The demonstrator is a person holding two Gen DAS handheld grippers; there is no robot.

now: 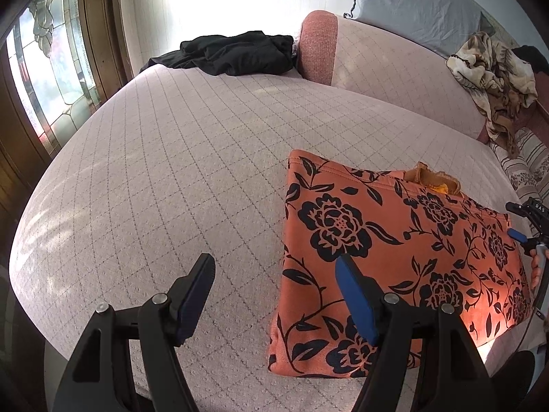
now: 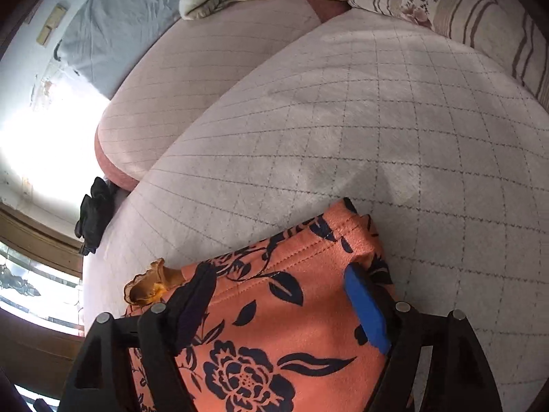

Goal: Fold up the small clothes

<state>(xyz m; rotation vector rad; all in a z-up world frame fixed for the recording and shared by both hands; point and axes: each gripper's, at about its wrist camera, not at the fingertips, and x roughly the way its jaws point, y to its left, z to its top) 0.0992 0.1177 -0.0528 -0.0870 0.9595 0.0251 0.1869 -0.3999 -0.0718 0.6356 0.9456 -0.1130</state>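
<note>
We treat the orange floral garment (image 1: 394, 250) as a light, soft, limp item. It has no stiffness of its own, so any unsupported part will sag and drag when lifted. The fabric looks matte and slightly napped, so we expect the pads to hold it without slipping. It is not fragile. We judge the best holds to be the corners and the stitched hem (image 2: 308, 240), where the doubled layers give the pads more to bite on. A two-point hold, one corner per claw, should keep an edge straight during a fold.

The garment lies flat on the quilted bed cover (image 1: 171, 171), apparently already folded into a rough rectangle. A small mustard frilled piece (image 1: 434, 180) protrudes at its far edge.

Left claw (image 1: 274, 267): open, holding nothing. Its left finger stands over bare bed cover; its right, blue-padded finger (image 1: 353, 295) stands over the garment's left edge. Most of the garment therefore lies to the right of and beyond this claw.

Right claw (image 2: 281, 278): open, holding nothing, with no pad pressing on cloth. The garment lies directly below and between its fingers. The hemmed far edge sits just beyond the fingertips, and the far right corner (image 2: 350, 209) is just ahead of its blue pad (image 2: 365, 305). The mustard piece lies to the left of its dark finger.
</note>
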